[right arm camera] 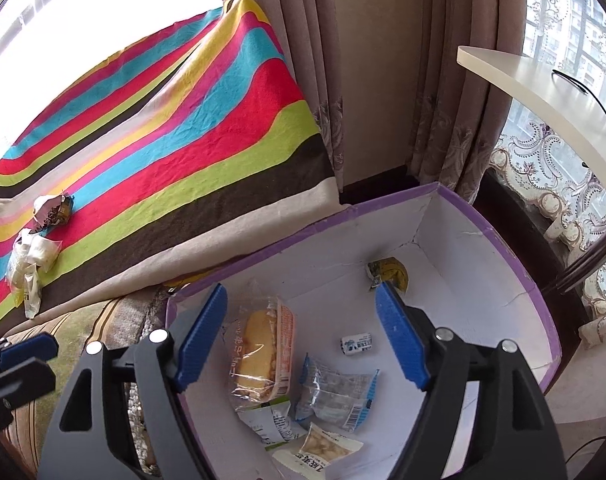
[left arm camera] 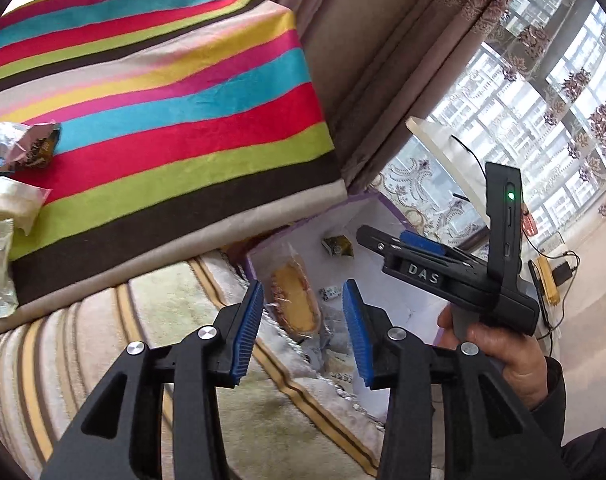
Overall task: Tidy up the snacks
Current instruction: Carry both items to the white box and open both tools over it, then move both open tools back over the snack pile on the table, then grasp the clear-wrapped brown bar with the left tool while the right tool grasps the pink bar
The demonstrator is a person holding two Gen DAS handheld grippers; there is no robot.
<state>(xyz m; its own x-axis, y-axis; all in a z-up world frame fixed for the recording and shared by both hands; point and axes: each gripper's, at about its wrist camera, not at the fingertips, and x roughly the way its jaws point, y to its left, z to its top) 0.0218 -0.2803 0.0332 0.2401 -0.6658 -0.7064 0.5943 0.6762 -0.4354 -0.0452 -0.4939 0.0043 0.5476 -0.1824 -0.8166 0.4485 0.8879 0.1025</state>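
Both grippers hung empty with their blue pads spread wide: the right gripper (right arm camera: pixel 301 338) sat low over the purple-rimmed box (right arm camera: pixel 535 296), and the left gripper (left arm camera: pixel 307 328) hovered just near of that box (left arm camera: pixel 367 200), above the striped rug (left arm camera: pixel 103 344). Between the right gripper's pads lay a wrapped yellow cake (right arm camera: pixel 263 352), untouched, with a clear blue-edged packet (right arm camera: pixel 335 394) to its right, a green-trimmed packet (right arm camera: pixel 271 424) and a nut packet (right arm camera: pixel 323 446) nearer, a small white candy (right arm camera: pixel 355 344) farther in, and a yellow-green packet (right arm camera: pixel 389 274) in the far corner. The box's white floor lay bare around that far corner and along its right wall. To the left, the striped cloth (left arm camera: pixel 175 112) covered a raised surface whose near edge dropped just beside the box; more wrapped snacks (left arm camera: pixel 11 184) lay clustered at the cloth's left end, well apart from both grippers. Curtains (right arm camera: pixel 303 40) closed in the far side, and a pale shelf (right arm camera: pixel 543 92) jutted out above the box's right wall. In the left wrist view the person's right hand (left arm camera: pixel 499 356) gripped the right gripper's handle.
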